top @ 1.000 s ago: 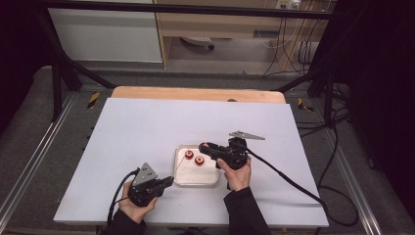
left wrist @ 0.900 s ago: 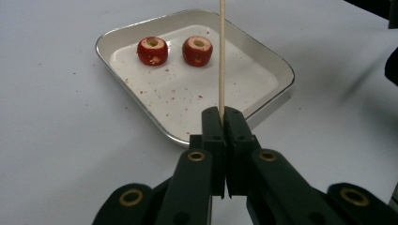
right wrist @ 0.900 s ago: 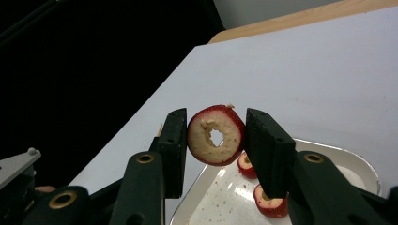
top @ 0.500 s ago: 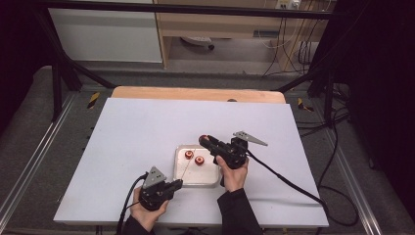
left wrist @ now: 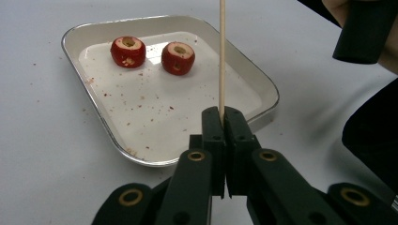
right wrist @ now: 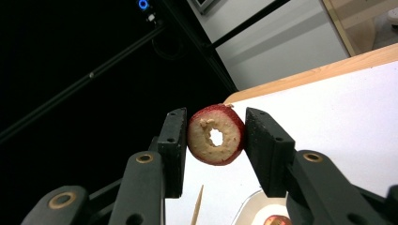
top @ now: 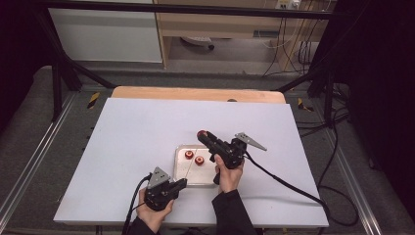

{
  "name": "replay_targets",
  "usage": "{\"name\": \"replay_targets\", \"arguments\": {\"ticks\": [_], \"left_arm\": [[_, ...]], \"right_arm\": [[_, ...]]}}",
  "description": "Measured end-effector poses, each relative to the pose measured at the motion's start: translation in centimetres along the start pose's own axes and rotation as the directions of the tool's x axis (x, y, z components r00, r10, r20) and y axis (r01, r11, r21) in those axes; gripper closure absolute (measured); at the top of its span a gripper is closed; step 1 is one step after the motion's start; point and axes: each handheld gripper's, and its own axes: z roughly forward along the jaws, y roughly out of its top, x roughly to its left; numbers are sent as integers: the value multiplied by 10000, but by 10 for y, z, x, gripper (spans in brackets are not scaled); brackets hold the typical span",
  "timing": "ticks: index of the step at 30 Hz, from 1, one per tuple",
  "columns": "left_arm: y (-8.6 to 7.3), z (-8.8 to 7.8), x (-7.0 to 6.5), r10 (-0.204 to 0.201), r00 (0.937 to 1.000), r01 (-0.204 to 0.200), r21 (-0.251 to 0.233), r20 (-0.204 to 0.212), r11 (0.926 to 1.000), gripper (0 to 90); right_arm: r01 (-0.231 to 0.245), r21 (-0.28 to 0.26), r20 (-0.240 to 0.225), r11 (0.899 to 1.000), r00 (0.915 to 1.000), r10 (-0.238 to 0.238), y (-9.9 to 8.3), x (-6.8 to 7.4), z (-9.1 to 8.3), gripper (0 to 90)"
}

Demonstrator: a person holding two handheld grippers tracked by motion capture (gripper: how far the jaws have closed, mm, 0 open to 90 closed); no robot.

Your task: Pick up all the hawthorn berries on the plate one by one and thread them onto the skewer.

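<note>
A shallow white tray (top: 209, 180) (left wrist: 89, 29) lies on the white table and holds two cored red fruits (top: 189, 154) (left wrist: 127, 51) side by side at its far end. My left gripper (top: 180, 184) (left wrist: 224, 119), at the tray's near edge, is shut on a thin wooden skewer (top: 191, 164) (left wrist: 221, 56) that points out over the tray. My right gripper (top: 202, 134) (right wrist: 216, 140) is raised above the tray's far right corner. It is shut on a third cored red fruit (top: 201, 133) (right wrist: 216, 135), whose hole faces the camera. The skewer's tip (right wrist: 197, 206) shows below it.
Red crumbs dot the tray floor (left wrist: 155, 108). The white tabletop (top: 137, 132) reaches to a wooden strip (top: 195, 94) at the far side. Black cables (top: 288, 183) trail from the right gripper across the table's right side. A hand (top: 228, 175) holds that gripper.
My left gripper has moved right with the skewer, up to the tray's near edge. The right gripper with its fruit has barely shifted.
</note>
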Motion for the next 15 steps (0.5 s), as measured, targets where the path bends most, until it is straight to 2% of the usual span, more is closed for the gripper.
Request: {"name": "replay_targets", "arguments": {"ticks": [15], "left_arm": [[2, 6, 1, -30, 10000, 30, -102, -47, 9999, 883]], "right_arm": [[-571, -590, -75, 9966, 9984, 567, -12, -3, 7, 607]]}}
